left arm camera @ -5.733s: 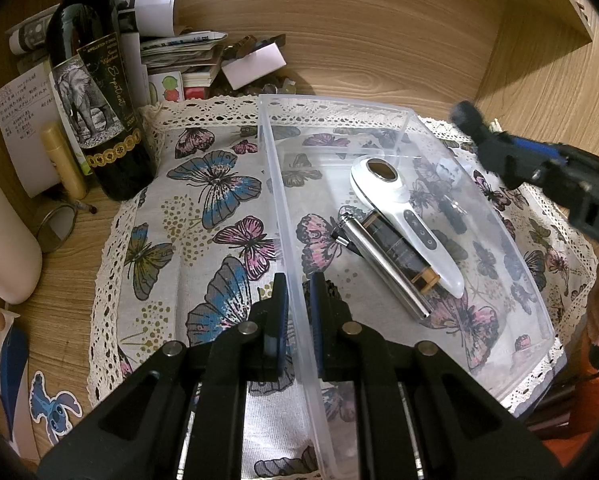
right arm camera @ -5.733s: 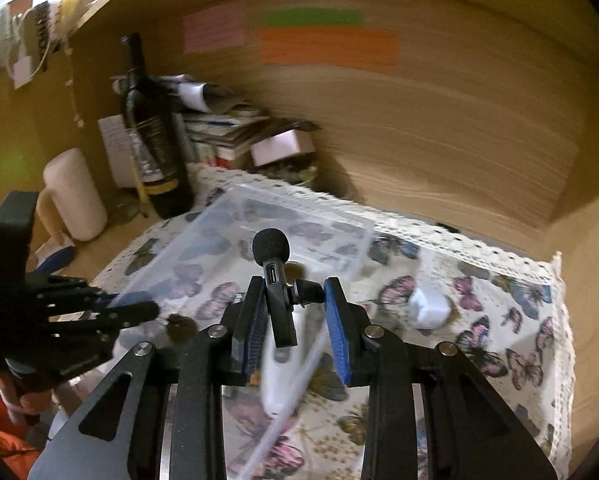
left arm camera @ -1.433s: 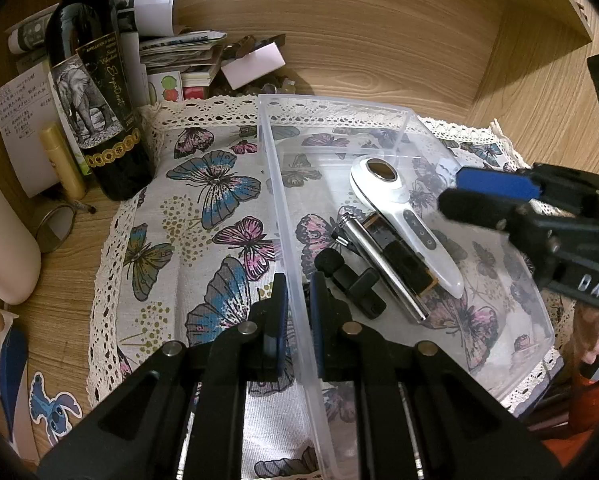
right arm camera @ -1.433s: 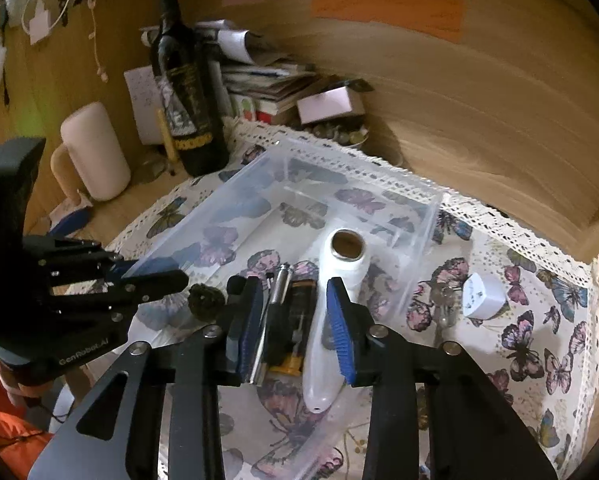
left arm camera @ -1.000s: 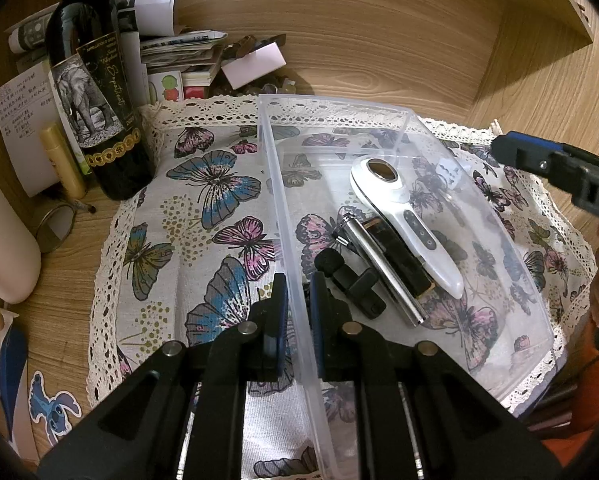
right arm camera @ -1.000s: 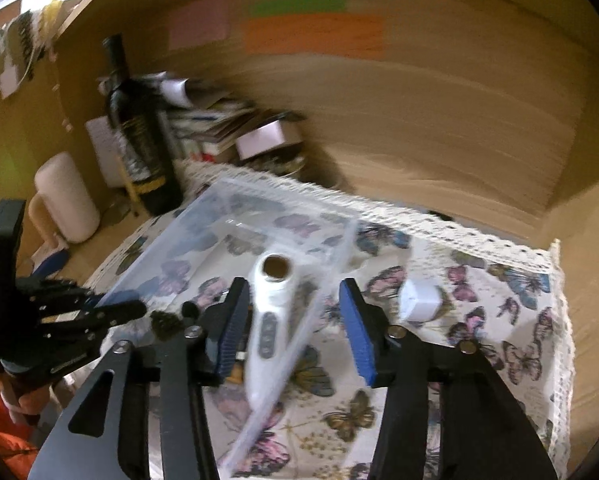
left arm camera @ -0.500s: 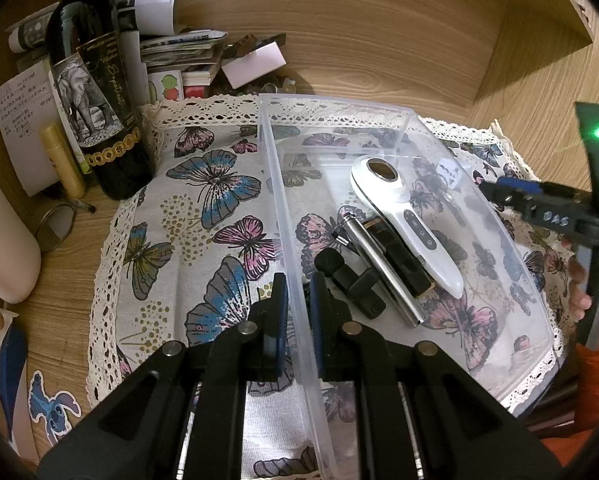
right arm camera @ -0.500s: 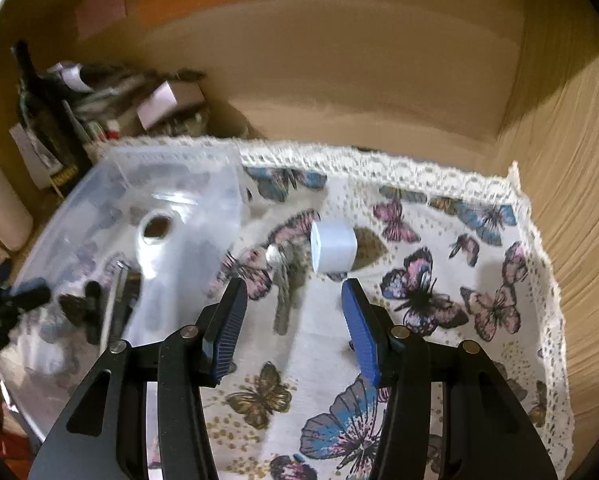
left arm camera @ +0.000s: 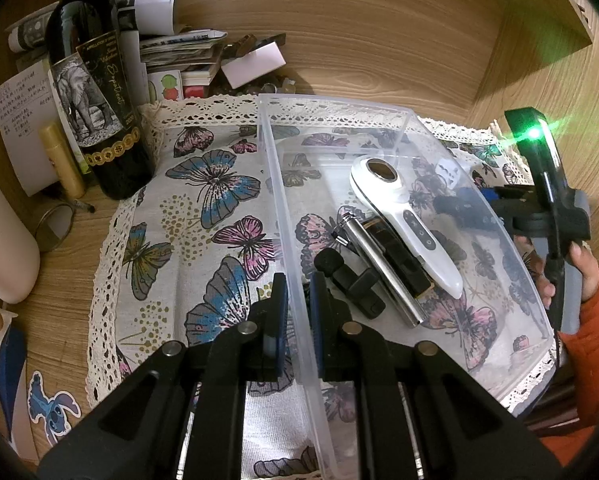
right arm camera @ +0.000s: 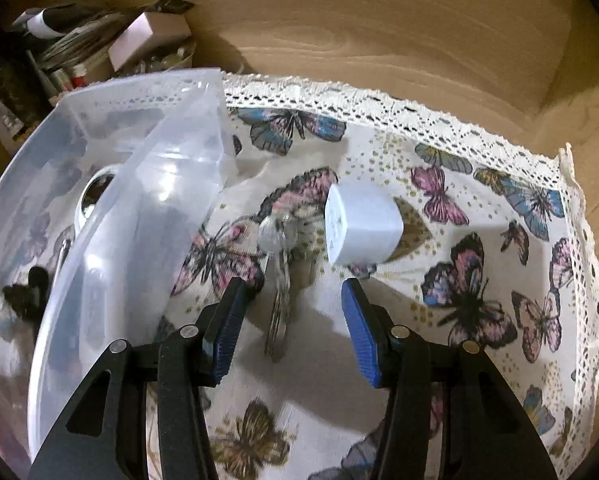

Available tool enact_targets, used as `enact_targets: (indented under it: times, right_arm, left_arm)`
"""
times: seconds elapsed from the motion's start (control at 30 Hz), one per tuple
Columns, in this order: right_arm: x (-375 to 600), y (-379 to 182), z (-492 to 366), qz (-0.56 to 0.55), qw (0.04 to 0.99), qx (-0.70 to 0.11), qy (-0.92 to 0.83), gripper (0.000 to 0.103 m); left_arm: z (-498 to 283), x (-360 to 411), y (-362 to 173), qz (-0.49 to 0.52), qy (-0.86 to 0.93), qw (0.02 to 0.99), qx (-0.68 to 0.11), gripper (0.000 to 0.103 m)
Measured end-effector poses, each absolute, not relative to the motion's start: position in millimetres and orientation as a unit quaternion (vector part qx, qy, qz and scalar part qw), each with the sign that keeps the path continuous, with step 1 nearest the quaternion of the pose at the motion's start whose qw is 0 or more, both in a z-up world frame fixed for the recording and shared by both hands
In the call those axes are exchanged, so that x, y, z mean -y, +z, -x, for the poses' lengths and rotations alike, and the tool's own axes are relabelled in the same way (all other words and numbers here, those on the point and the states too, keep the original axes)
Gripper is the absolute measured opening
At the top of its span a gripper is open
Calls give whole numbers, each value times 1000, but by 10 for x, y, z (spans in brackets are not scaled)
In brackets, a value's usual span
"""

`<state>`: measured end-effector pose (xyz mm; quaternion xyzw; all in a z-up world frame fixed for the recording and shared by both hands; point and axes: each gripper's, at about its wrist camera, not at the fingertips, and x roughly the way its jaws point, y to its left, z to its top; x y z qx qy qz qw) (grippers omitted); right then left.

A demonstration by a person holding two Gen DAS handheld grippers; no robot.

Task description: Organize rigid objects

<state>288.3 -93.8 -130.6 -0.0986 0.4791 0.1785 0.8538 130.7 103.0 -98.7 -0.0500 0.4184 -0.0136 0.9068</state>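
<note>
My left gripper (left arm camera: 296,294) is shut on the near left wall of a clear plastic bin (left arm camera: 289,216). In the bin lie a white handheld device (left arm camera: 403,216), a silver tube (left arm camera: 379,270), a dark flat bar (left arm camera: 403,264) and a small black microphone (left arm camera: 347,280). My right gripper (right arm camera: 295,304) is open and empty, low over the butterfly cloth (right arm camera: 479,280) just right of the bin (right arm camera: 139,184). A bunch of keys (right arm camera: 279,280) lies between its fingers. A white plug adapter (right arm camera: 359,226) sits just beyond them.
A wine bottle (left arm camera: 95,92) stands at the back left beside stacked papers (left arm camera: 179,52) and a small white box (left arm camera: 253,64). A cream cylinder (left arm camera: 3,248) stands at the far left. Wooden walls close the back and the right side.
The right gripper let go of the black microphone in the bin, swung right out of the bin and came down over the keys with its jaws wide. The left gripper has not moved.
</note>
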Motion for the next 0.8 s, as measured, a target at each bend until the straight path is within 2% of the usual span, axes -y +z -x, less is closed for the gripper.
enact_targets:
  times: [0.07,0.1,0.37,0.8]
  right_arm:
    - [930,-1324,-2902,98,855,-476,178,34]
    - [929,-1325,-2902,98,857,-474,177,23]
    - [935,-1268,-2808,92,865,-461,178,22]
    - [1059,-618,-2316,68,901,-381,196,22]
  left_arm:
    - [-1309,-1035,-987,51,-13,907,-418,11]
    - [-1309,-1036,-985,51,-14,907,-419,11]
    - [-1309,-1036,-986,50,-14,907,-419,11]
    - [-1312,-1031,-989,51,-13,907,-419,11]
